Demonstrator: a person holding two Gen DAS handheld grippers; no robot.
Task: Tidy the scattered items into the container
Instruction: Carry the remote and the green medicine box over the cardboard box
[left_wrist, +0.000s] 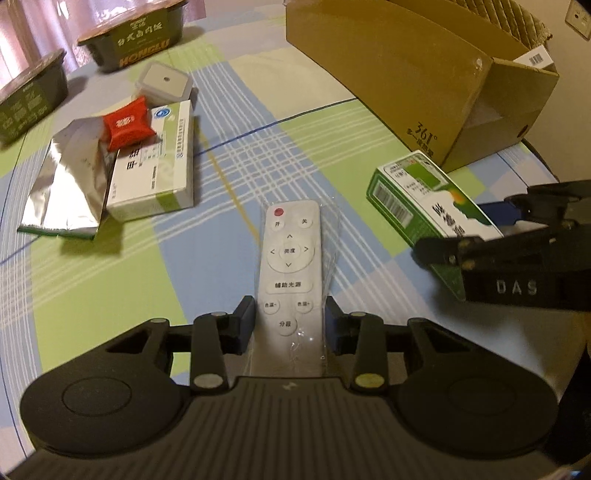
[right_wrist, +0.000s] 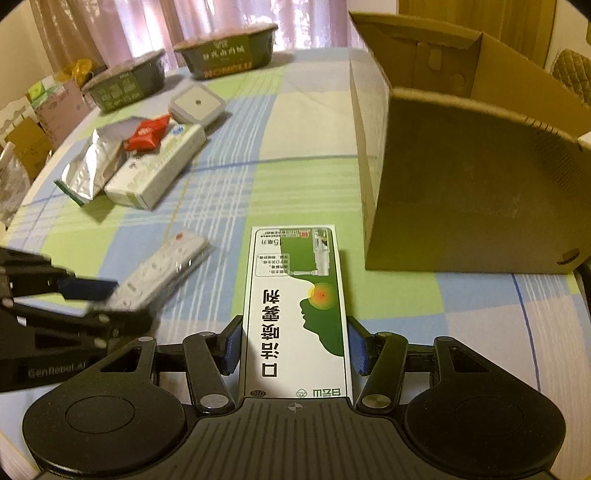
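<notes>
My left claw (left_wrist: 290, 321): pads set on either side of the white remote control (left_wrist: 288, 280) in its clear sleeve, just touching its lower sides; the remote lies flat on the tabletop (left_wrist: 236, 147), which wears a checked cloth.

My right claw (right_wrist: 294, 347): clamped on the green and white spray box (right_wrist: 295, 306), long sides between the blue pads, far end pointing towards the container.

Container: brown cardboard box (right_wrist: 472, 177), open at the top, standing at the right of the tabletop, near the spray box's far end. Its low front wall faces me; I see a strip of bare cloth between box and carton.

Open room: a broad bare band of cloth runs up the middle, from the two claws to the far edge.

Left cluster, well apart from both claws: silver foil pouch (left_wrist: 66, 184), a white and green medicine carton (left_wrist: 155, 170) lying partly over it, a red sachet (left_wrist: 127, 123) on top, a small square lidded tub (left_wrist: 164, 81) just behind.

Far edge: two dark food trays (left_wrist: 136, 37) with foil lids. The tabletop's rounded rim curves away at the left.
</notes>
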